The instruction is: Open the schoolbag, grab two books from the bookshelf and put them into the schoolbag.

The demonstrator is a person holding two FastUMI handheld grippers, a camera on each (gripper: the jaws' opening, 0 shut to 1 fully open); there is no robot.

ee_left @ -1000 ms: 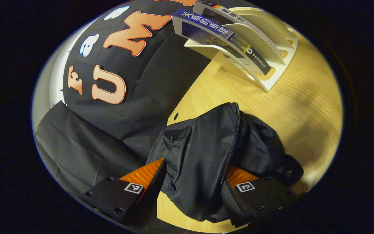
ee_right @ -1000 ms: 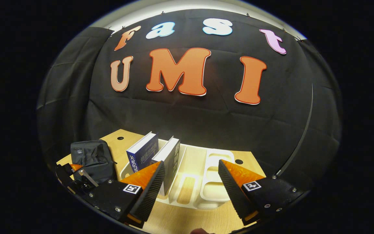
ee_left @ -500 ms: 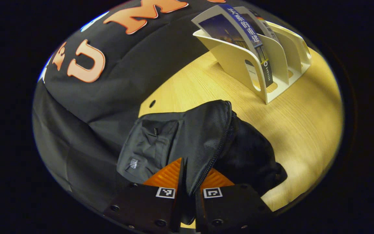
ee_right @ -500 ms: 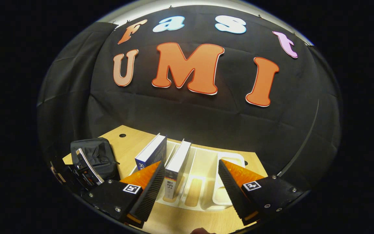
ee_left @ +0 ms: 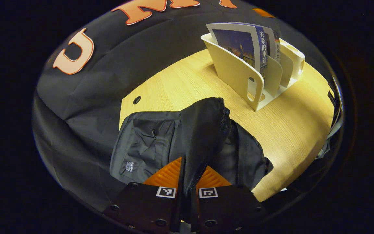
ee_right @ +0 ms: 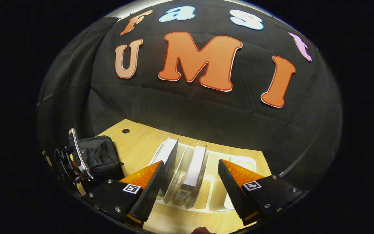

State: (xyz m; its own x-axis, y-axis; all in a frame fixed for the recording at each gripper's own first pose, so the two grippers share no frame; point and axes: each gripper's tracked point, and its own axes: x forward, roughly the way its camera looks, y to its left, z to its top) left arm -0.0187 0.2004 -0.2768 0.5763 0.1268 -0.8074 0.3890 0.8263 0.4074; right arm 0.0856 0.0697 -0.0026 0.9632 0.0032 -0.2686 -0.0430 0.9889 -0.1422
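1. On the table (ee_left: 297, 123), the bag (ee_left: 161, 143) lies at the near left corner and the shelf (ee_left: 239, 78) stands farther back, well apart from it, with bare wood between.
2. The left gripper (ee_left: 187, 182) is closed almost fully, both fingers pressing a fold of the bag's fabric beside the zip (ee_left: 221, 120); the fold rises from the bag toward the camera.
3. The zip line runs away from this gripper toward the shelf, and the panel beside it looks parted, so the bag seems at least partly open. How wide the mouth is I cannot tell.
4. In the right gripper view, the right gripper (ee_right: 190, 182) is wide open and holds nothing, hovering just short of the shelf.
5. Two books (ee_right: 195, 165) stand upright in neighbouring slots, spines toward the gripper and long axes vertical. The right-hand one lies straight ahead between the open fingers; the other (ee_right: 169, 159) sits just behind the left finger (ee_right: 149, 185).
6. The right gripper is clearly the nearer one for the pick. The move turns on the fingers straddling one book's thickness without catching a divider (ee_right: 182, 162).
7. Slots to the right stand empty, giving side room. Above the books the space is free for a lift.
8. The bag lies far to that gripper's left (ee_right: 99, 156), where the left gripper (ee_right: 71, 159) also shows.
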